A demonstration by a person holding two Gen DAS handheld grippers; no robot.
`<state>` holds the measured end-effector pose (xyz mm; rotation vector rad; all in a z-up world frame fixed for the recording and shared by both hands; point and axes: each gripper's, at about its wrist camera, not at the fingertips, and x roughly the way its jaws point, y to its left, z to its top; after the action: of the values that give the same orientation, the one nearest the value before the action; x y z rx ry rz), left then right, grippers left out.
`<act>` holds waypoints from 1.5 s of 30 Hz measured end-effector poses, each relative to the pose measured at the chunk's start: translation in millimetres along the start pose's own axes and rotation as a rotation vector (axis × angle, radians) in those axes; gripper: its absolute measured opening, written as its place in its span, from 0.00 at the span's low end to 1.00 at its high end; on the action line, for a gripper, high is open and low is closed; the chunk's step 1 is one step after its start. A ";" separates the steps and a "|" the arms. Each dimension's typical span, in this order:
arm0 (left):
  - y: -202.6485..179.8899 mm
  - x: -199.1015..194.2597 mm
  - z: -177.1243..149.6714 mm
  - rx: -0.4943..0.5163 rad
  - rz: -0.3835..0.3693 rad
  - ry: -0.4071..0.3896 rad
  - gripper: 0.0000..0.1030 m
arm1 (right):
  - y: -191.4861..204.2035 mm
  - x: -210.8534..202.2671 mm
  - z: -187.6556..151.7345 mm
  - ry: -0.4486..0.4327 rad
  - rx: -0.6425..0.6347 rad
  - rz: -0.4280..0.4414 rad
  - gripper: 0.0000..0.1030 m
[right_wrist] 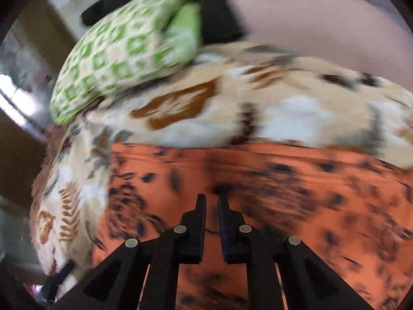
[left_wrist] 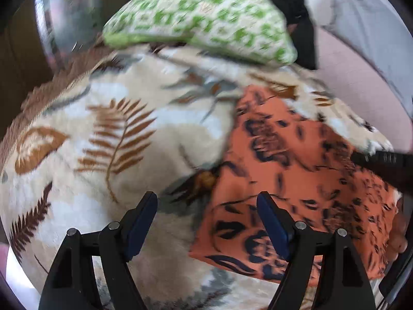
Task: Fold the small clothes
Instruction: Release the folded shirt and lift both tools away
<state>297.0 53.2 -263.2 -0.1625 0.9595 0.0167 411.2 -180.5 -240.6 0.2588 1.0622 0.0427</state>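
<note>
An orange garment with a dark animal print [left_wrist: 289,170] lies on a cream blanket with brown fern leaves [left_wrist: 111,134]. My left gripper [left_wrist: 207,201] is open and empty, its fingers spread over the garment's left edge. The right gripper's black body enters at the right edge [left_wrist: 382,160]. In the right wrist view the garment [right_wrist: 296,180] fills the lower frame. My right gripper [right_wrist: 211,199] hangs just above it with the fingers nearly together and a thin gap between them. No cloth shows between them. That view is blurred.
A green-and-white patterned cushion [left_wrist: 201,20] lies at the far edge of the blanket, also in the right wrist view [right_wrist: 124,51]. A black cloth [left_wrist: 299,13] lies behind it. A pink sheet [right_wrist: 322,18] lies beyond the blanket.
</note>
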 end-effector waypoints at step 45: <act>-22.5 -191.9 -135.4 0.177 -0.029 -0.243 0.83 | -89.3 -295.3 -296.1 -0.537 0.107 0.091 0.74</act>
<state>78.5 22.3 -179.9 -0.0104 0.7123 -0.0741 1.9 -257.8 -144.0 0.3898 0.5188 -0.0033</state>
